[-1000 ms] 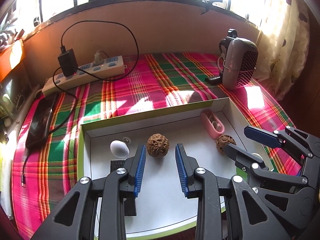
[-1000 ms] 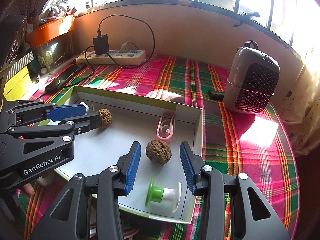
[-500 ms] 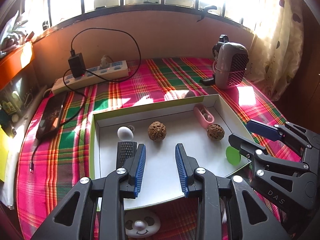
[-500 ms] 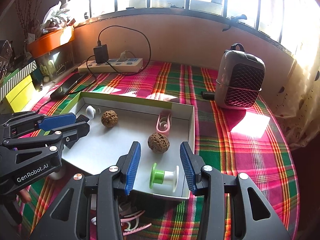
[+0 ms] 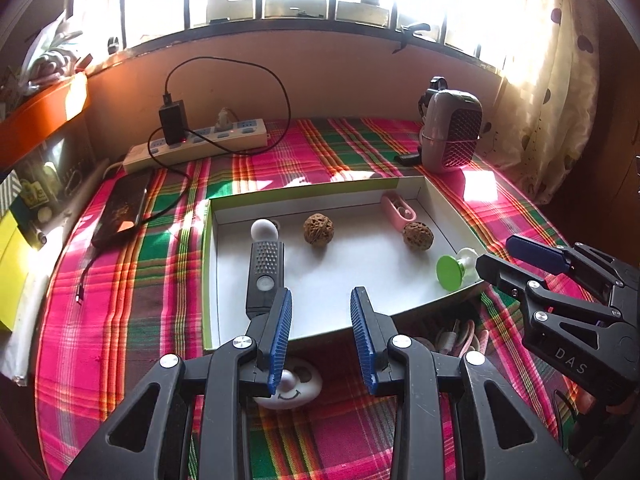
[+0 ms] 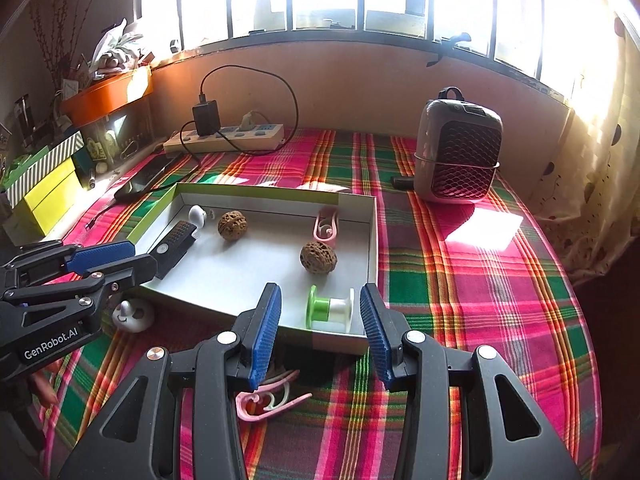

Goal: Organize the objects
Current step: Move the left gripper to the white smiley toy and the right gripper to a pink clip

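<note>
A shallow white box with a green rim (image 5: 208,280) (image 6: 372,240) lies on the plaid cloth. It holds two walnuts (image 5: 318,230) (image 5: 418,235), a pink clip (image 5: 398,210), a white egg-shaped piece (image 5: 264,230), a black remote-like stick (image 5: 264,276) and a green-and-white spool (image 6: 330,308). My left gripper (image 5: 320,300) hovers open over the box's near edge, empty. My right gripper (image 6: 320,300) is open too, just short of the spool, holding nothing. Each gripper shows in the other's view, the right gripper (image 5: 496,256) and the left gripper (image 6: 142,256).
A white smiley-face piece (image 5: 298,384) and loose pink and white clips (image 6: 268,398) lie on the cloth in front of the box. Behind are a power strip (image 5: 196,146), a dark phone (image 5: 122,212) and a small heater (image 6: 458,156). Yellow boxes (image 6: 48,196) stand left.
Both grippers have drawn back and slightly up from the box; the walnuts once between the fingers now lie farther off. The jaws keep the same width. Nothing in the box moved.
</note>
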A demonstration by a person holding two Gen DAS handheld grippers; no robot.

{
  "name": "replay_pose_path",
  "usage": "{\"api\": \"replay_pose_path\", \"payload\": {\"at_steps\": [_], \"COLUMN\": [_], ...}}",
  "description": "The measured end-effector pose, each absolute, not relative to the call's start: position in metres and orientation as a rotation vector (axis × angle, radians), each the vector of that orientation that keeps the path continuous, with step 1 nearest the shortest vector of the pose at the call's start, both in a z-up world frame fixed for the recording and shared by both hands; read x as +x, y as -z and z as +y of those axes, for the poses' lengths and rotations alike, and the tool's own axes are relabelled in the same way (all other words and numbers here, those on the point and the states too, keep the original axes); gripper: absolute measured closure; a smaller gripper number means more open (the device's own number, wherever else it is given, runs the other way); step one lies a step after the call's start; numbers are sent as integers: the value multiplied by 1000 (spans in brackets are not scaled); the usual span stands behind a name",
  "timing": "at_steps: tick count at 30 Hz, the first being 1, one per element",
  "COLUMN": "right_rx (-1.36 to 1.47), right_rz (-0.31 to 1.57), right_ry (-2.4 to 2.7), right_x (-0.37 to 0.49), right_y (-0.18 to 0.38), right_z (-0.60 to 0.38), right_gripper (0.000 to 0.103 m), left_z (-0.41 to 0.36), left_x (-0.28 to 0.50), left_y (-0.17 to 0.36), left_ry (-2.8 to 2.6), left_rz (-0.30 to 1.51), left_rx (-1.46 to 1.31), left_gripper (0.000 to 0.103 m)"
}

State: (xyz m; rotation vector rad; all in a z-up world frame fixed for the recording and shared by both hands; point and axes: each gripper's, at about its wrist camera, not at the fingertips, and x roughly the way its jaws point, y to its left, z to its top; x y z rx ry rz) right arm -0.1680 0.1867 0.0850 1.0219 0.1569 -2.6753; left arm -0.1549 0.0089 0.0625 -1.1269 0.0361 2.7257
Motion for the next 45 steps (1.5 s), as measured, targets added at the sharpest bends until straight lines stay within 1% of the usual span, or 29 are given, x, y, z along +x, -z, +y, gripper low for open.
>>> {"api": "replay_pose_path", "payload": {"at_steps": [2, 5, 8, 22, 36, 45], "right_rx": [1023, 1041, 1064, 1153, 1227, 1266], "right_rz": [139, 108, 93, 83, 84, 123], "right_ry": [2684, 2693, 2681, 2602, 2570, 2628], "right_x": [-163, -156, -149, -135, -141, -141], "right_y": [-85, -82, -76, -51, -40, -37], "right_z": [191, 198, 202, 184, 174, 185], "right_gripper": [60, 60, 53, 53, 52, 52], "left_z": [3, -8, -19, -53, -51, -37], "left_x": [-149, -143, -135, -110, -122, -127], "left_y": [-61, -57, -54, -30, -20, -21], "left_ry": [-2736, -2732, -2742, -2715, -2656, -2603], "left_rz": [33, -21, -50, -179, -211, -178], "left_rx": [-1129, -1148, -1151, -1218, -1267, -1248], "left_gripper": [74, 74, 74, 74, 72, 72]}}
